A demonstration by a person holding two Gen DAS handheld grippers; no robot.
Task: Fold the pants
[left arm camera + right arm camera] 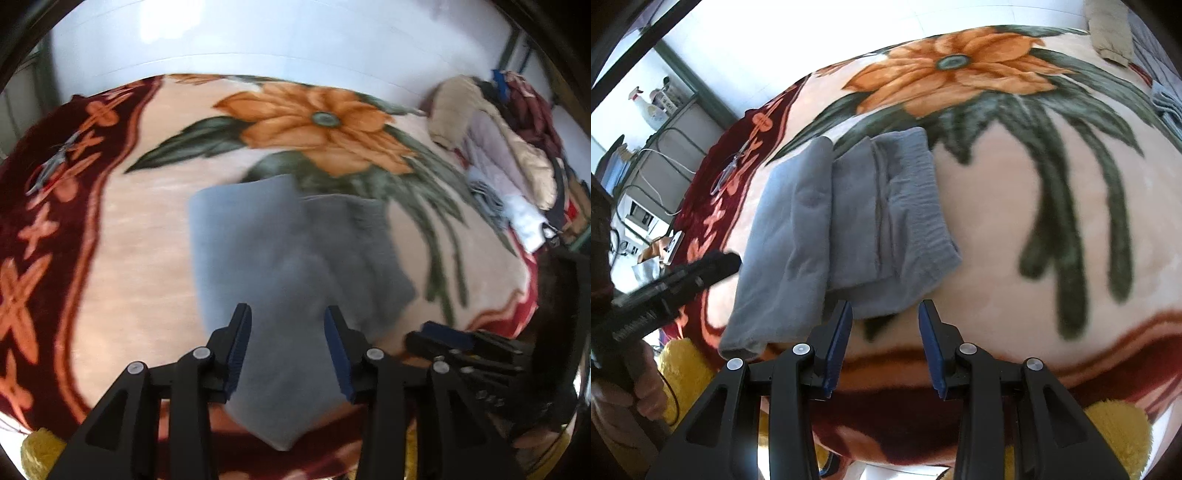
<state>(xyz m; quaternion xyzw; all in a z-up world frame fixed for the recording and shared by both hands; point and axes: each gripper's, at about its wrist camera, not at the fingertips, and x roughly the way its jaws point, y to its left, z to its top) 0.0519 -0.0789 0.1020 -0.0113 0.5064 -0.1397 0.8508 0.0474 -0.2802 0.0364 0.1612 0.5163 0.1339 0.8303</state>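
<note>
Two tools in play, one pair of grey pants between them, all on a flowered blanket.

Left wrist view: blurred. The left tool [288, 350] has its jaws spread, pads apart with nothing pinched; the grey pants [280, 251] lie beneath and beyond the tips, on the blanket [147, 240]. The cloth looks folded into a compact stack, one layer over another. Right tool [454, 339] shows at lower right, just off the pants' near edge. Pile of clothes [509, 147] at the far right, well apart.

Right wrist view: sharper. Right tool [885, 339] also spread, pinching nothing, hovering over bare blanket [997, 221] just beside the near edge of the pants [842, 221]. Elastic waistband side faces right; a folded leg section lies along the left. Left tool [701, 269] comes in from the left, its tip at the pants' left edge, held by a hand [639, 384].

Risk, as I judge it: fold looks nearly done. A tip snagging the top layer on lifting away could drag the stack open. The plush blanket may also grip the cloth and skew edges during smoothing.
</note>
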